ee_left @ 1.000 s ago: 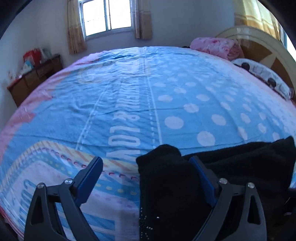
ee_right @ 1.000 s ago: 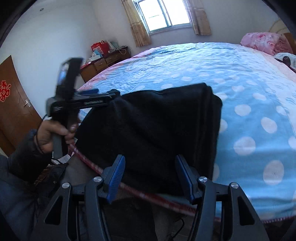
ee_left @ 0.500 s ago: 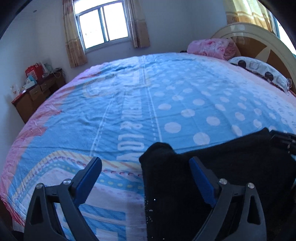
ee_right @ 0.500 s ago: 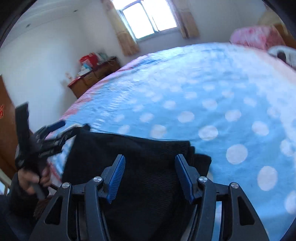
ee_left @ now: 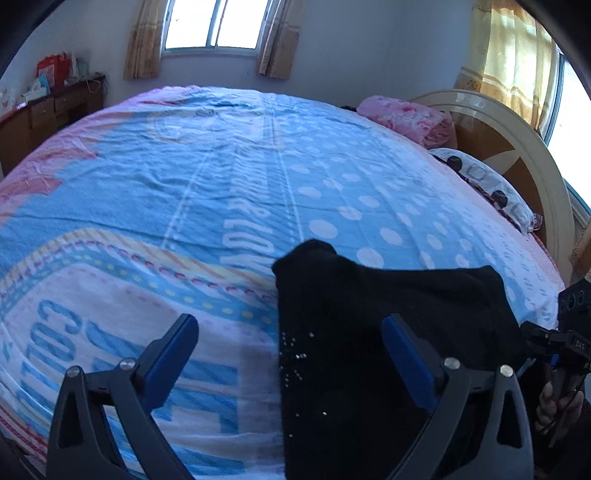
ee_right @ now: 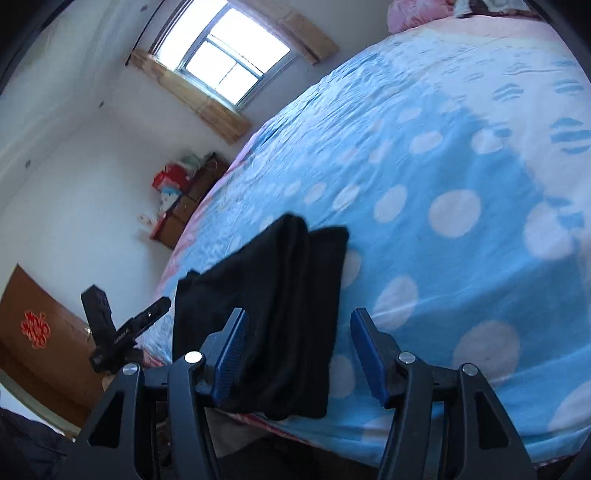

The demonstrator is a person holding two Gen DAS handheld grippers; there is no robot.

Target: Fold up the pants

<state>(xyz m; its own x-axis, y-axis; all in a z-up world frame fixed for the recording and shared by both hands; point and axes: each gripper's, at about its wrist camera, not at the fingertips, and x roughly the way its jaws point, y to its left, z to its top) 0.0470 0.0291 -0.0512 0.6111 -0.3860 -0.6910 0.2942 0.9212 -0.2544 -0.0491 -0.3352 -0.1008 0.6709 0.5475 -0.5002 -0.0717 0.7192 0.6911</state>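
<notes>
Daylight from window (ee_left: 210, 24), blown out; cool blue cast; fisheye bending at edges w/ dark corners; right wrist view slightly blurred.

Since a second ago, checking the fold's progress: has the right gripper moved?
Yes. The right gripper swung right and tilted; the window slid left, and the pants sit left between open fingers.

The pants (ee_left: 388, 332) are matt black knit cloth, fuzzy, with tiny shiny studs. The bedsheet (ee_left: 221, 177) is soft, lightly creased printed cloth. The headboard (ee_left: 517, 147) looks like glossy wood. Both grippers' fingers (ee_right: 231, 350) carry ribbed blue pads on matt black plastic.
</notes>
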